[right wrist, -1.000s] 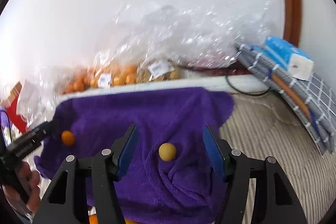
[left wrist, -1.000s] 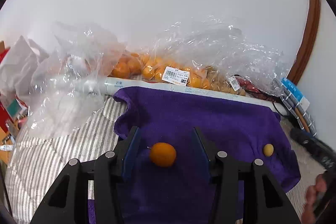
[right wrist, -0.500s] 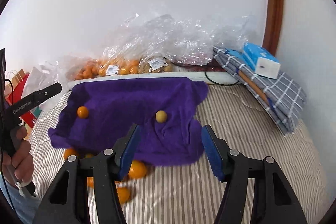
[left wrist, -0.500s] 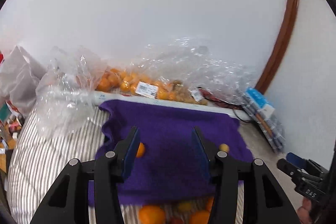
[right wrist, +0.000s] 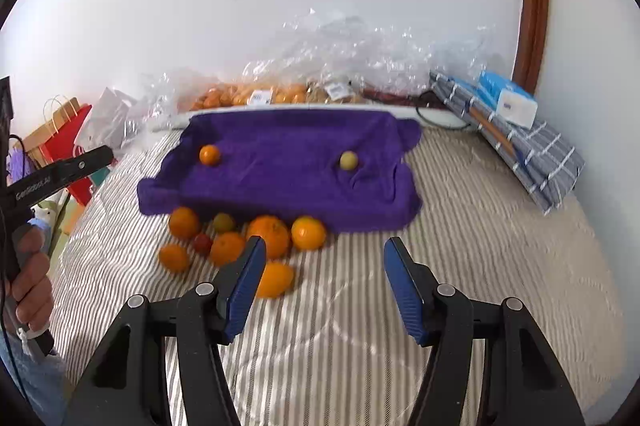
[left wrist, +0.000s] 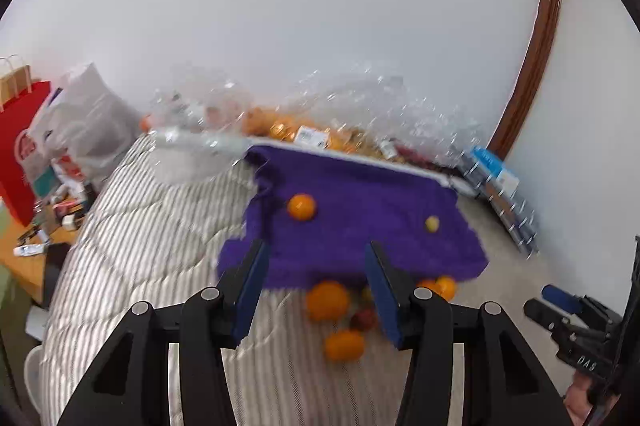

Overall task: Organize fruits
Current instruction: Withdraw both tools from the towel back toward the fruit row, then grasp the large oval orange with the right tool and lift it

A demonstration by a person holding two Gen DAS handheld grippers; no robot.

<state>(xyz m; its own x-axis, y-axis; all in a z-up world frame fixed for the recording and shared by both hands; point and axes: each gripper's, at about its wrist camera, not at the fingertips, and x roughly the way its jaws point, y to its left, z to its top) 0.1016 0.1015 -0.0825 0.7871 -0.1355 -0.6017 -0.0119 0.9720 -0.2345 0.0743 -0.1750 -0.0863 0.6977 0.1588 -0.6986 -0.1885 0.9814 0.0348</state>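
Observation:
A purple towel [right wrist: 288, 162] lies on the striped bedding, also in the left wrist view [left wrist: 360, 210]. On it sit a small orange [right wrist: 209, 154] [left wrist: 301, 207] and a small yellow fruit [right wrist: 348, 160] [left wrist: 431, 223]. Several oranges [right wrist: 269, 235] and small red and green fruits lie in a cluster on the bedding at the towel's near edge [left wrist: 328, 300]. My left gripper [left wrist: 316, 290] is open and empty, above the cluster. My right gripper [right wrist: 324, 286] is open and empty, just right of the cluster.
Clear plastic bags of oranges [right wrist: 256, 94] line the wall behind the towel. A folded checked cloth with a blue tissue pack [right wrist: 508, 102] lies at the right. Red and white bags [left wrist: 36, 146] stand off the bed's left side.
Both grippers have pulled back and up from the towel. The orange and the yellow fruit stay on the towel. The fruit cluster on the bedding has come into view.

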